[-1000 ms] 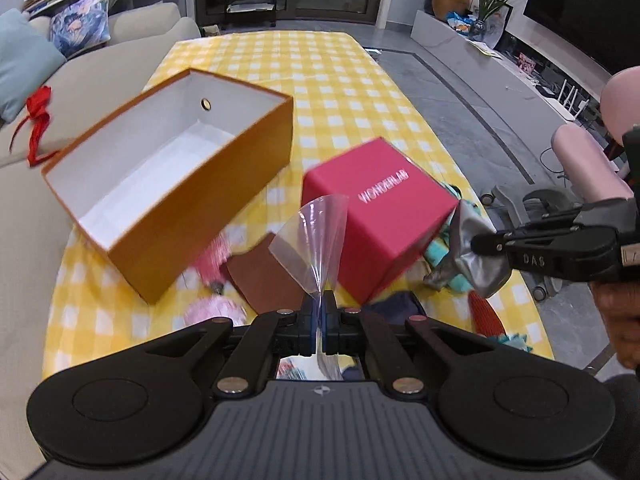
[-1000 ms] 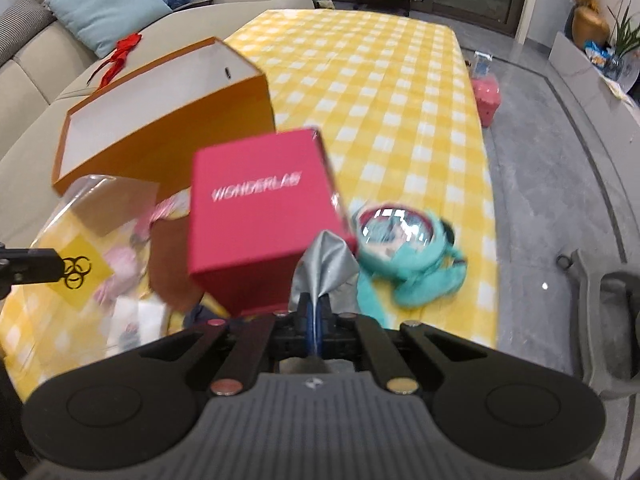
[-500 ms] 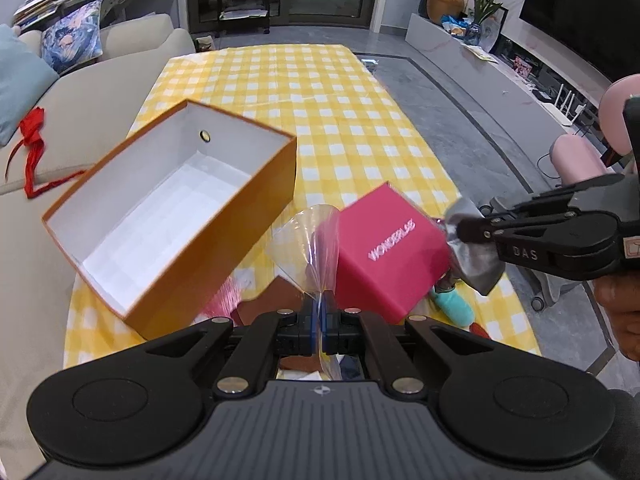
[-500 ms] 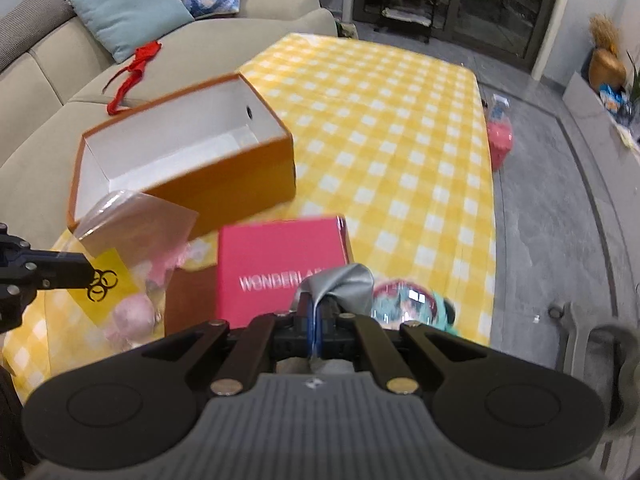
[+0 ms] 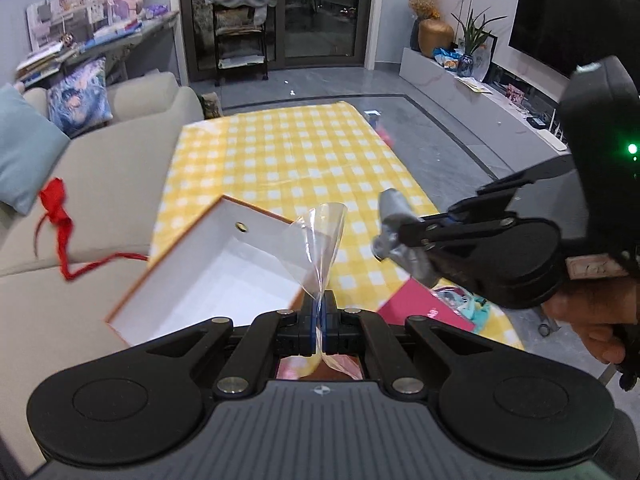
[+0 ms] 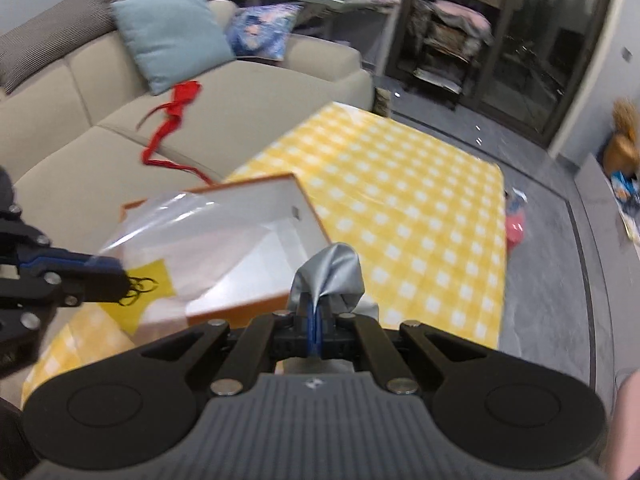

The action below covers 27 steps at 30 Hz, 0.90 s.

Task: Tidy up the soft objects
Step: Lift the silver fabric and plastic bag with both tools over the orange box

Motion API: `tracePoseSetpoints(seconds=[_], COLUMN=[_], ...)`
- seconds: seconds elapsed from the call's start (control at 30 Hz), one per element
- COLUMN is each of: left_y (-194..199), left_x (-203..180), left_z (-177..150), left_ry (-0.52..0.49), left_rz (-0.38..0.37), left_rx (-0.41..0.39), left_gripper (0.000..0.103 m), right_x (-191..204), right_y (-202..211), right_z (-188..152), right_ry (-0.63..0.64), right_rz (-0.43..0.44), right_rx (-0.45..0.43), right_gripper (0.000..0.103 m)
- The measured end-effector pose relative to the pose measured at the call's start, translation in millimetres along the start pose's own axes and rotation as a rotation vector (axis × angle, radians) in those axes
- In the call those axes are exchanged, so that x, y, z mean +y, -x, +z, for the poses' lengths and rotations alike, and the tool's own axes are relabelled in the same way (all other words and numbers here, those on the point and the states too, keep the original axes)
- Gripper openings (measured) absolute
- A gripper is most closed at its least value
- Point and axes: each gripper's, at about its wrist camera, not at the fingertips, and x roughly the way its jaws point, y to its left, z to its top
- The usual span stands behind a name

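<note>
My left gripper (image 5: 320,322) is shut on the top edge of a clear plastic bag (image 5: 320,236) with a yellow label (image 6: 150,280); pink soft things hang in it below the fingers. My right gripper (image 6: 316,316) is shut on a silver-grey foil pouch (image 6: 332,268), held up in the air; the pouch also shows in the left wrist view (image 5: 400,232). The open orange box (image 5: 224,276) with a white inside lies below and ahead of both grippers on the yellow checked tablecloth (image 5: 304,160). The box also shows in the right wrist view (image 6: 276,216).
A pink-red box (image 5: 420,308) and a teal soft toy (image 5: 468,304) lie low at the right on the table. A beige sofa (image 6: 100,120) with a red ribbon (image 6: 176,108) and cushions stands to the left. Grey floor lies to the right.
Both grippers have risen and tilted upward with their bags. The orange box and the pink-red box now sit lower in view, and the far room shows.
</note>
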Motion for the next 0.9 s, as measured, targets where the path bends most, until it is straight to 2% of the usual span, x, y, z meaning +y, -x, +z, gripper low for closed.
tracePoseSetpoints(seconds=[0.23,0.37,0.57,0.77,0.9], left_y=[15.2,10.8,-1.7,-24.6,-49.6], left_x=[39.5,61.7,99.7,134.4,158.7], left_z=[-11.1,-21.7,-23.8,-11.3,-6.2], left_ry=[0.004,0.022,0.084,0.113,0.133], left_rz=[0.033,0.038,0.026,0.03,0.03], left_rx=[0.004,0.02,0.026,0.027,0.062], left_gripper=[0.002,0.001,0.001,0.001,0.001], right_x=[67.2,89.8,104.1,100.9,101.5], right_y=[-5.2,-18.6,-45.6,-81.7,-110.7], right_z=[15.6,19.4,38.2,66.4,69.5], right_ry=[0.064,0.077,0.068,-0.031,-0.099], right_rz=[0.074,0.099,0.115,0.156,0.201], right_rx=[0.0,0.02,0.04,0.06,0.091], right_gripper=[0.0,0.0,0.0,0.0,0.0])
